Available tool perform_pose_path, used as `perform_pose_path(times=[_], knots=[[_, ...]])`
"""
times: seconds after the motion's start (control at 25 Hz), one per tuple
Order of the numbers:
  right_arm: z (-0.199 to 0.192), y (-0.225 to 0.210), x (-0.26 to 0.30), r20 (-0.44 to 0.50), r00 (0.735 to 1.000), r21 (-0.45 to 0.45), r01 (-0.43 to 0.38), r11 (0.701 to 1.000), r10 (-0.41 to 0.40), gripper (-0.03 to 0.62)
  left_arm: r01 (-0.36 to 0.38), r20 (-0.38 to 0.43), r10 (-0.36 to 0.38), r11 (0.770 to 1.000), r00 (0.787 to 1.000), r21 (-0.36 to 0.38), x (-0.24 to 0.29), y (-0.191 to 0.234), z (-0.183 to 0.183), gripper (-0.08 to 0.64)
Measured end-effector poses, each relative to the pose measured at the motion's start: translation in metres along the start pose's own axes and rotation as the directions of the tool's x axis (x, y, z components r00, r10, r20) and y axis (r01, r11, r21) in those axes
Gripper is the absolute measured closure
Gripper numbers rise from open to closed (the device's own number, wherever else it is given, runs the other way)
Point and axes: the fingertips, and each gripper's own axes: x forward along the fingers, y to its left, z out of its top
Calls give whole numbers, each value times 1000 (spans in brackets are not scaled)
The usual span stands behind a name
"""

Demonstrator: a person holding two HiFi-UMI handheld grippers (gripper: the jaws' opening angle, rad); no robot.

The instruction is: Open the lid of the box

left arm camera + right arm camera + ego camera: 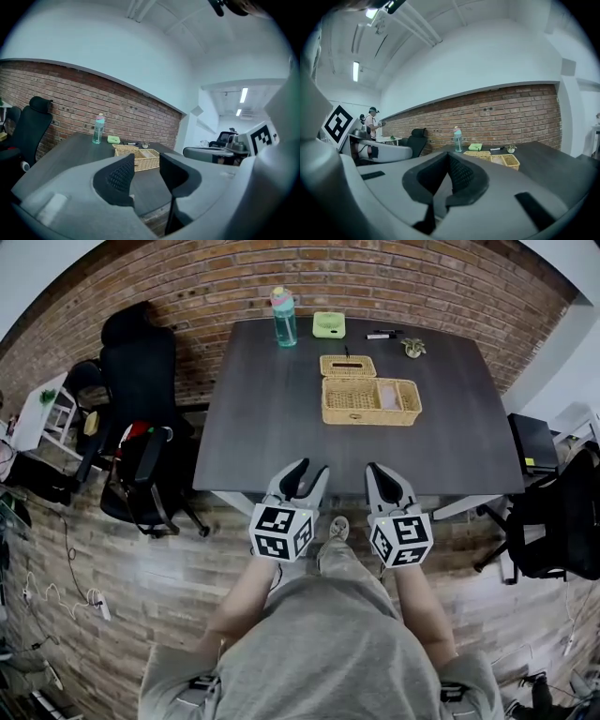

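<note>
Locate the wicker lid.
In the head view, the wicker lid lies flat near the middle of the table, just beyond the open wicker box, short of the green object.

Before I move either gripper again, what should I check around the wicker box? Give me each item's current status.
1. Lid off the wicker box: ok; the lid lies flat behind it on the table.
2. Left gripper empty: ok; fingers apart, nothing between.
3. Right gripper empty: ok; fingers shut on nothing.
4. Both grippers clear of the box: ok; at the table's near edge.
5. Box contents: cannot tell.
</note>
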Motion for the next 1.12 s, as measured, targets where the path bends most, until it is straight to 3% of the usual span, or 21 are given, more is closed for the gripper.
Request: perform_pose_path(times=[0.32,0.76,1.12], knots=[[-7,15,-35,11,1000,11,-1,1000,1,589,-9,4,9,1000,1000,-4,-28,-18,-15,399],[-14,24,-45,12,1000,18,-14,1000,13,589,-101,9,101,995,995,-25,-44,-7,-20,523],[-13,22,-43,12,1000,6,-13,1000,13,591,-90,18,90,996,996,-13,-40,-10,-14,532]])
